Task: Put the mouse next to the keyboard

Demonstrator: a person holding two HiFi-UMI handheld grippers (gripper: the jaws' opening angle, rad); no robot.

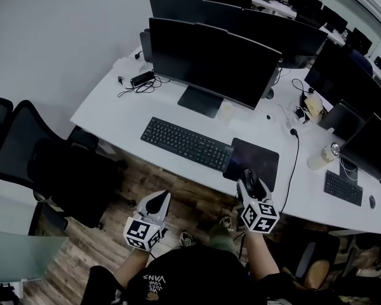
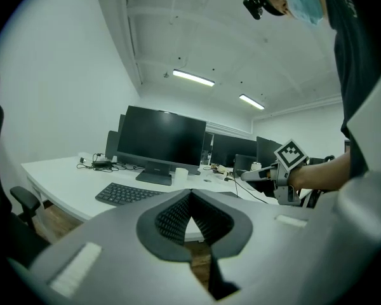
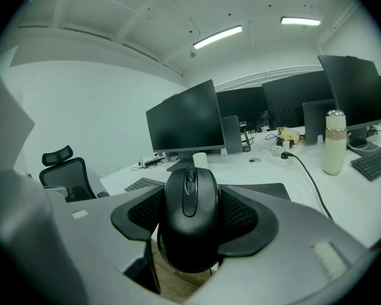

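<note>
A black mouse (image 3: pixel 191 213) sits clamped between the jaws of my right gripper (image 3: pixel 192 224), wheel end pointing away from me. From the head view the right gripper (image 1: pixel 251 186) hovers over the near edge of the dark mouse pad (image 1: pixel 257 158), with the mouse (image 1: pixel 250 177) dark between its jaws. The black keyboard (image 1: pixel 186 143) lies on the white desk (image 1: pixel 114 103) left of the pad, in front of a monitor (image 1: pixel 209 59). My left gripper (image 1: pixel 160 201) hangs off the desk over the wooden floor, jaws shut (image 2: pixel 190 196) on nothing.
A black office chair (image 1: pixel 47 161) stands left of me at the desk edge. Cables and a small black box (image 1: pixel 141 79) lie at the desk's far left. A bottle (image 1: pixel 324 155), a cable (image 1: pixel 295 157) and a second keyboard (image 1: pixel 343 187) occupy the right side. More monitors (image 1: pixel 286 33) line the back.
</note>
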